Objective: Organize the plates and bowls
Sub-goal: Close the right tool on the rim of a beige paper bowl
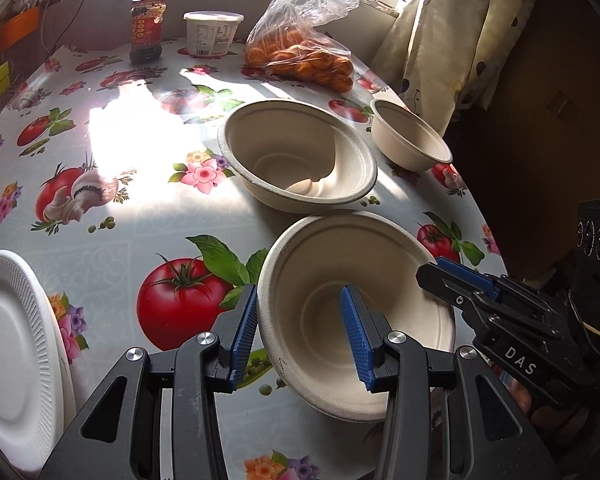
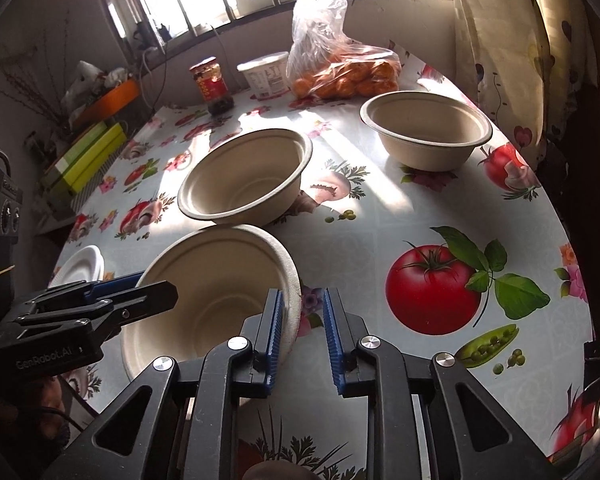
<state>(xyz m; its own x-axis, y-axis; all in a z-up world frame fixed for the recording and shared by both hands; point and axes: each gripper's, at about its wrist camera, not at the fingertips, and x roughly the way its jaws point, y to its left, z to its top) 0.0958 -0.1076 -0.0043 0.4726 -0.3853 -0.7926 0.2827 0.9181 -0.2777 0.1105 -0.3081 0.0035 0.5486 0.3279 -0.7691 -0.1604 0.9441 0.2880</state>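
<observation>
Nearest paper bowl [image 1: 352, 312] sits at the table's near edge — both grippers straddle its rim, jaws parted, nothing clamped. Left gripper [image 1: 306, 336] spans the left wall; right gripper [image 2: 300, 344] the right wall. Second bowl [image 1: 296, 154] just beyond, third [image 1: 410, 136] farther right; foam plates [image 1: 16, 360] far left.

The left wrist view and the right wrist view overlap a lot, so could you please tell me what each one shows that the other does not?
Only the left wrist view shows the left hand-held gripper straddling the near bowl wall, one finger inside and one outside, and the white foam plate large and close.

Only the right wrist view shows the right hand-held gripper open at the same bowl's other rim, plus the green boxes and orange tray beyond the table.

Both share three paper bowls, the sauce jar, white tub and bag of oranges.
</observation>
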